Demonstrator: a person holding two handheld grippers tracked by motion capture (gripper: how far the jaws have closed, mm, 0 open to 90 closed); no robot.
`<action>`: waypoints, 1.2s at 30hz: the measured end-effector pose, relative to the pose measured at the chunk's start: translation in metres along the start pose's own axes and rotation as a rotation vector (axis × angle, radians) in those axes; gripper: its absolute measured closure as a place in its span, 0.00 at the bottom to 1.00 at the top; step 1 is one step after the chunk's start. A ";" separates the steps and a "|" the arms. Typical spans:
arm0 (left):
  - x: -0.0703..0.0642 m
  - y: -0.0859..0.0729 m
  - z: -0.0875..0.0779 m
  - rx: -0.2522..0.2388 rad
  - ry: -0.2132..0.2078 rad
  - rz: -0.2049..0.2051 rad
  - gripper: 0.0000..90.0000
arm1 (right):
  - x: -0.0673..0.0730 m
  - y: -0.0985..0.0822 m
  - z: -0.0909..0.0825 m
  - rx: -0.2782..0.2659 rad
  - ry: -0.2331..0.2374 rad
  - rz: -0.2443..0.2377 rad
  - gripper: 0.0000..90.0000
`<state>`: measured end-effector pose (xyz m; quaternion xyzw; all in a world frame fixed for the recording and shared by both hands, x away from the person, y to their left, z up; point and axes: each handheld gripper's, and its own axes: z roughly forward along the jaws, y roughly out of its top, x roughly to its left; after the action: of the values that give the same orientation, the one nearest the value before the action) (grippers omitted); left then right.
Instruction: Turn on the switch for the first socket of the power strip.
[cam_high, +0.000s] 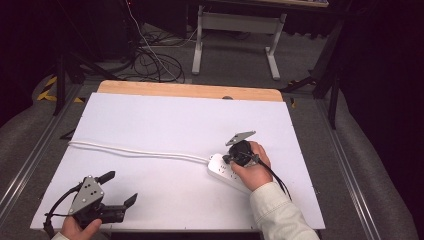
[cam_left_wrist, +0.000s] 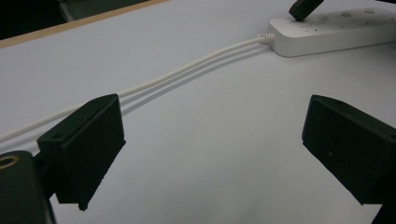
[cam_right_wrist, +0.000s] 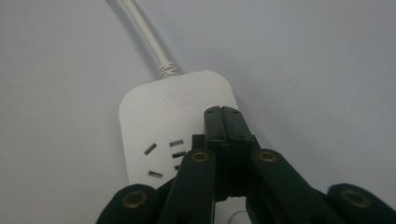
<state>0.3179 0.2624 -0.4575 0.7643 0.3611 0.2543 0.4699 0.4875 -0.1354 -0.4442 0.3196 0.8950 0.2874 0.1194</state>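
1. Tabletop (cam_high: 165, 120): a white sheet covers it, and a strip of bare wood shows along the far edge.
2. Power strip (cam_high: 223, 171): white, lying flat on the right half of the tabletop, partly under the person's right hand (cam_high: 255, 170). Its socket slots face up in the right gripper view.
3. Cord (cam_high: 135, 151): white, running from the strip's left end across the sheet to the left edge.
4. Right gripper (cam_right_wrist: 223, 122): jaws pressed together with nothing between them, tips poised over the cord end of the power strip; whether they touch it cannot be told.
5. Left gripper (cam_high: 120, 187): held in the left hand (cam_high: 80, 229) near the front left corner, jaws spread wide and empty, well apart from the power strip and pointing toward it.
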 end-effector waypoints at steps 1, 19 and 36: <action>0.000 0.000 0.000 0.000 -0.001 -0.002 0.07 | 0.000 0.000 0.000 0.000 0.001 0.002 1.00; 0.000 0.000 0.000 -0.002 -0.004 -0.002 0.07 | -0.001 0.000 0.001 0.002 0.004 0.021 1.00; 0.000 0.000 0.000 -0.004 -0.009 -0.002 0.07 | 0.002 0.001 0.004 -0.017 -0.017 0.031 1.00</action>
<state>0.3176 0.2625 -0.4573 0.7640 0.3593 0.2511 0.4735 0.4879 -0.1320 -0.4473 0.3348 0.8864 0.2943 0.1251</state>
